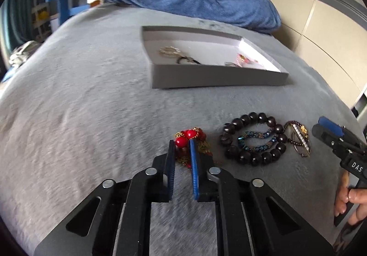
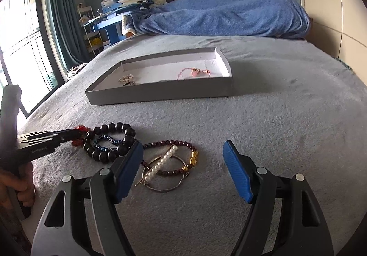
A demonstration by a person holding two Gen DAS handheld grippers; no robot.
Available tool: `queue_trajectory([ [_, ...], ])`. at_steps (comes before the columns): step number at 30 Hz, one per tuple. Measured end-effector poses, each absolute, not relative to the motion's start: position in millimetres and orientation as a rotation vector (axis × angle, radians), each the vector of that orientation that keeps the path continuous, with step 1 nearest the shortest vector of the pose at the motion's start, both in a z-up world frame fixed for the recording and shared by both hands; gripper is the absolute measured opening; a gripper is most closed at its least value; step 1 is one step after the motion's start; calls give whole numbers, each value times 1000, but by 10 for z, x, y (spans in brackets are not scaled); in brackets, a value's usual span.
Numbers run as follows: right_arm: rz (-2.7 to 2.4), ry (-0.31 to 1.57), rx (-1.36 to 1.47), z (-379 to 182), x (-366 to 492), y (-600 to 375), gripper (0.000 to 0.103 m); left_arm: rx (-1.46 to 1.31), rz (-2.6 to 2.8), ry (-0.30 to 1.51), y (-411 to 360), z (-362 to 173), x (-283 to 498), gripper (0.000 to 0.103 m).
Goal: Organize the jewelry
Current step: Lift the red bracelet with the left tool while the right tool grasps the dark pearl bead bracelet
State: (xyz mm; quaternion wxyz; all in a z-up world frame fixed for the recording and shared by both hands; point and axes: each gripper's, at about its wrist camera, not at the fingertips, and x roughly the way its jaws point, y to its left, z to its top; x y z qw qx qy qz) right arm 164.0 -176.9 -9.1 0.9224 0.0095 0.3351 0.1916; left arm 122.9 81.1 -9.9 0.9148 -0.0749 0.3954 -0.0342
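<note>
1. The left gripper is seen nearly closed, its jaws pinched on the red bead and gold chain piece; the piece lies on the grey blanket, with part of the chain trailing below the pads.
2. The right gripper is held wide open with nothing between its jaws; it hovers above the garnet bracelet, the pearl bar and the wire hoop.
3. Just beside the red piece lies the black bead bracelet, with a blue beaded bracelet inside its loop; whether these touch the red piece cannot be told.
4. The grey box stands well beyond on the blanket, already holding a few pieces.
5. Risks, as judged: only part of the tangled chain appears caught, so it could slip out on lifting; loose chain could snag the blanket pile or drag the black beads — the cause being the closeness of the cluster; a low carry could catch the near wall of the box.
6. Room for moving: open blanket lies between the jewelry and the box, and to the left; the two grippers are near each other, so a crossing path is best avoided.
</note>
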Motion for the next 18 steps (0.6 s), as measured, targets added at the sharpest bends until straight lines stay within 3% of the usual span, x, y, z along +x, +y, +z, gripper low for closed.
queue_trajectory([
  [13,357,774,55,-227,1758,-1828,46,-238,-31,861,1010,-157,1177,16],
  [16,344,818,55,-294,1835,-1829,33,-234,-32,871,1004,-178,1221,19],
  [18,345,830,69,-319,1867,-1842,28,-219,-32,871,987,-183,1255,20],
])
